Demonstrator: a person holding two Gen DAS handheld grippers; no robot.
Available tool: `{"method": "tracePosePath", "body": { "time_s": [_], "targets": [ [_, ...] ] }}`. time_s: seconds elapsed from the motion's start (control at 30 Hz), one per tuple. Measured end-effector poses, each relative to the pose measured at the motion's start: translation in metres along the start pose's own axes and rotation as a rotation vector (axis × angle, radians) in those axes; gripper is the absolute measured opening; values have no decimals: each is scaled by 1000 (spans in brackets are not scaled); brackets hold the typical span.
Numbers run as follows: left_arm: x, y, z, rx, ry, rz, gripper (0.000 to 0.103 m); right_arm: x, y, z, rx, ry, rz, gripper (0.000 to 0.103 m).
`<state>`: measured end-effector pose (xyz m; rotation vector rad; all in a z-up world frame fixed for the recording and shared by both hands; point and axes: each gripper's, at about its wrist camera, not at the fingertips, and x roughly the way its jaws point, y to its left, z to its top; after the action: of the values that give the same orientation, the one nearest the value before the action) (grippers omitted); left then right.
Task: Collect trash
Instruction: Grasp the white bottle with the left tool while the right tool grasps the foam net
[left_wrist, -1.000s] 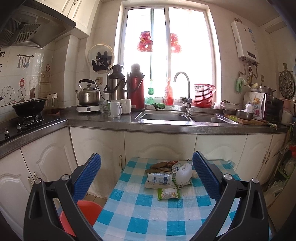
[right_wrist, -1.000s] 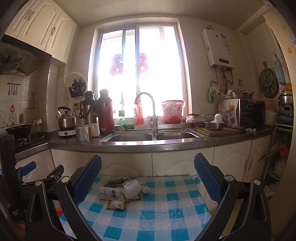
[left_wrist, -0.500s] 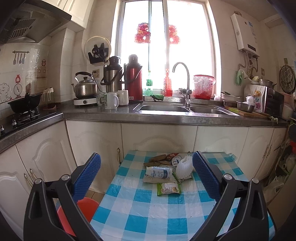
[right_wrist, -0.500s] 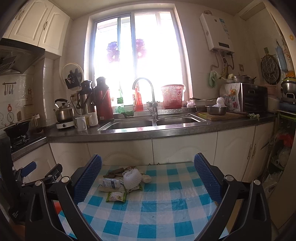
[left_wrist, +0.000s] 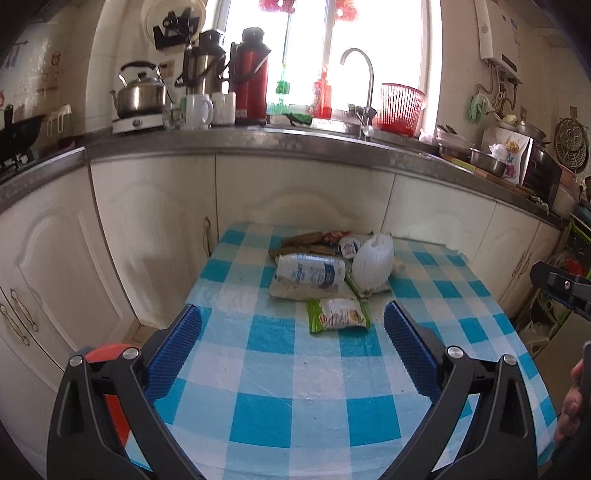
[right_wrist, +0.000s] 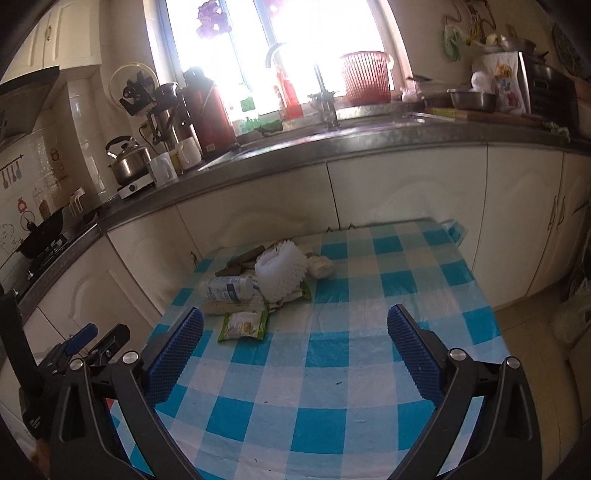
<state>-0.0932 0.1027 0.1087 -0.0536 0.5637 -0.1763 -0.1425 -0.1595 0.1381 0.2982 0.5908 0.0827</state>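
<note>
On the checked desk (left_wrist: 280, 413), far half: trash pile, green packet (left_wrist: 338, 314) nearest you. Left hand-held gripper (left_wrist: 291, 330) spread wide, empty; right hand-held gripper (right_wrist: 295, 332) likewise. Take the packet first: drop low, straddle it flat, close gently so the wrapper doesn't slip.

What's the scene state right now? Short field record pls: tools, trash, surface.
left tool: open, empty, above table
right tool: open, empty, above table
trash pile: far half of table; untouched
nearest item: green snack packet, lying flat
also in pile: white foam net, labelled bottle
surface: blue checked tablecloth
</note>
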Motion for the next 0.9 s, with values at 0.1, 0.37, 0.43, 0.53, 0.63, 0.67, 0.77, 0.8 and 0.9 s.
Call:
{"method": "tracePosePath", "body": {
  "time_s": [0.1, 0.37, 0.43, 0.53, 0.63, 0.67, 0.77, 0.8, 0.9],
  "targets": [
    [28, 6, -10, -4, 69, -38, 100, 33, -20, -4, 92, 82, 72, 99],
    [100, 9, 1, -41, 189, -118, 100, 96, -34, 13, 193, 154, 243, 99],
    [117, 9, 10, -62, 194, -116, 100, 108, -30, 19, 190, 160, 268, 99],
    [137, 4, 20, -65, 190, -125, 100, 129, -23, 27, 172, 166, 291, 99],
    [157, 0, 26, -56, 199, -115, 100, 146, -17, 35, 157, 177, 289, 99],
    [162, -1, 28, -51, 198, -110, 100, 151, -16, 37, 151, 180, 290, 99],
    [177, -3, 31, -30, 215, -90, 100, 165, -13, 42, 143, 193, 289, 99],
    [181, -4, 31, -26, 224, -88, 100, 169, -13, 43, 139, 195, 288, 99],
    [191, -9, 32, 8, 235, -82, 100, 182, -13, 45, 126, 200, 273, 99]
  ]
}}
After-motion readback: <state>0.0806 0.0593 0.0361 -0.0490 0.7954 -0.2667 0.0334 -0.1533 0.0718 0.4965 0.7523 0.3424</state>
